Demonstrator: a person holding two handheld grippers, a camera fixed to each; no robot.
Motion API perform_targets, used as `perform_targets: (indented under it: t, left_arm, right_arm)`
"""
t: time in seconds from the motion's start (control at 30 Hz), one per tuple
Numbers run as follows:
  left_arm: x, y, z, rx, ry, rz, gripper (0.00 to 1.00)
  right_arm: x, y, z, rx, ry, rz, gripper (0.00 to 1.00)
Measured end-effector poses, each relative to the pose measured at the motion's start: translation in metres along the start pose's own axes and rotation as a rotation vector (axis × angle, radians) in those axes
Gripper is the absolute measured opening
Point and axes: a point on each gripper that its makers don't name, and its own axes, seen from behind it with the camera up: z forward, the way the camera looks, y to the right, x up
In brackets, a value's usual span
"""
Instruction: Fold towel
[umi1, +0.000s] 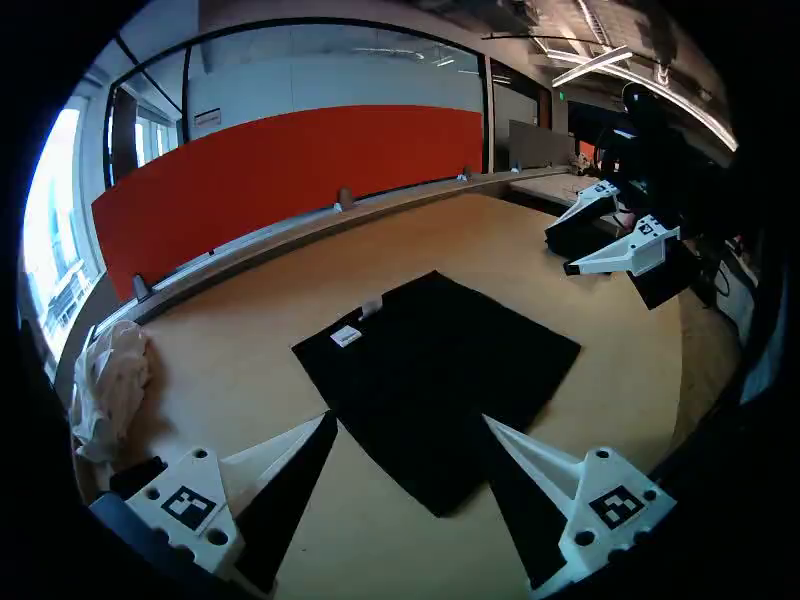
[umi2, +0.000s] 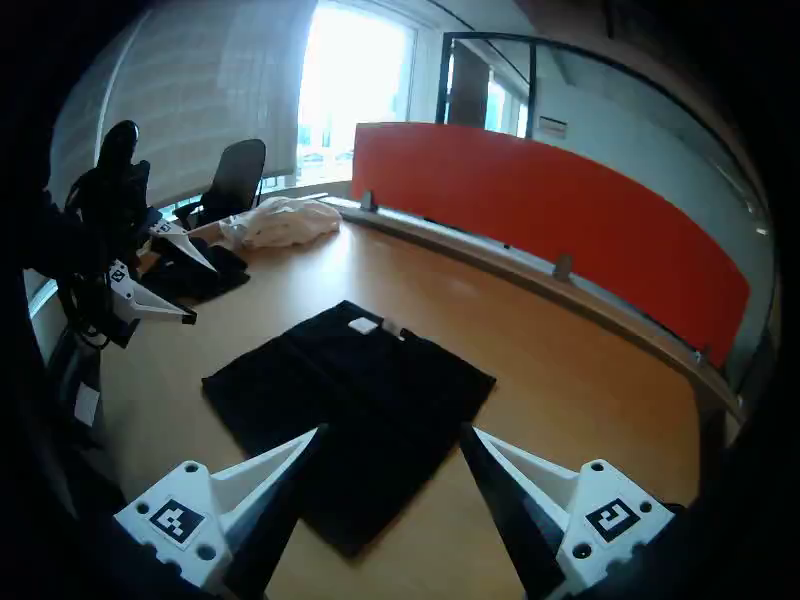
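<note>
At the near corner of the towel (umi1: 440, 380), a pinch could catch only the top layer, since the dark cloth lies flat on the table (umi1: 250, 330) and seems already doubled; a skidding tip would drag it askew. The left gripper (umi1: 408, 417) hovers with fingers spread wide and empty, that corner between and just ahead of the tips. The right gripper (umi2: 391, 428) is likewise wide apart and empty at the towel's opposite edge, so both closing in across the towel could bump. A cream cloth (umi1: 110, 385) lies well apart from the towel.
</note>
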Motion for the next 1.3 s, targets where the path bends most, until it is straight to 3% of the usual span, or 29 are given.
perform_targets:
  t: [0.7,1.3]
  left_arm:
    - [-0.057,0.019,0.037,-0.070,-0.100,0.033,0.97]
    - [-0.091,0.027,0.050,-0.095,-0.168,0.046,0.97]
  right_arm:
    - [-0.066,-0.023,0.032,0.060,-0.109,-0.024,1.00]
    - [-0.106,-0.034,0.040,0.096,-0.187,-0.039,1.00]
